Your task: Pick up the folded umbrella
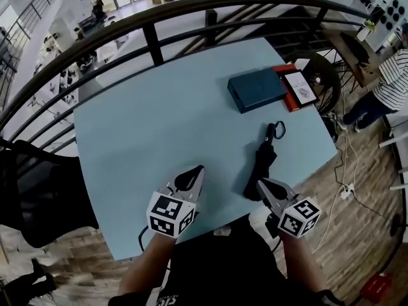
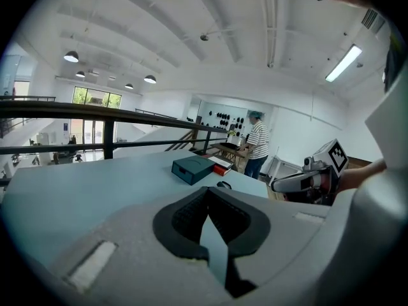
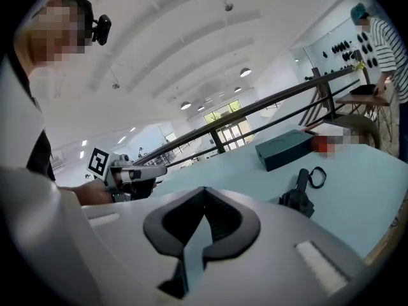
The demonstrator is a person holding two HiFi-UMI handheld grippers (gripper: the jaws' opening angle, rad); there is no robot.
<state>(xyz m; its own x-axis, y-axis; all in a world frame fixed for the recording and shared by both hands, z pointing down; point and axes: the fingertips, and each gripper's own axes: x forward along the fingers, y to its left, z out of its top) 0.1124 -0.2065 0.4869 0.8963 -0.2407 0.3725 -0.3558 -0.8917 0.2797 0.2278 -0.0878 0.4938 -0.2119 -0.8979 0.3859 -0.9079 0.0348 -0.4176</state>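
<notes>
Head view: the only container on the light blue table [image 1: 159, 120] is a dark teal box [image 1: 258, 90] toward the far right corner. It's closed, so I can't tell what's in it. A flat red-edged thing [image 1: 298, 88] sits right up against its right side.

The folded umbrella [image 1: 262, 161] is black and lies flat on the right half of the table, between the box and the near edge. Its long axis runs from the near edge up toward the box, leaning a bit to the right. The end with the strap loop [image 1: 276, 130] points at the box but stays clear of it, and the bunched-up thicker end points at the near edge.

The right gripper [image 1: 261, 183] hangs over the near edge, just beside that thicker end. In the right gripper view its jaws are closed together with nothing between them, and the umbrella lies off to their right. The left gripper [image 1: 194, 173] is over the near edge too, further left and well apart from the umbrella. Its jaws are pinched together and empty in the left gripper view.
</notes>
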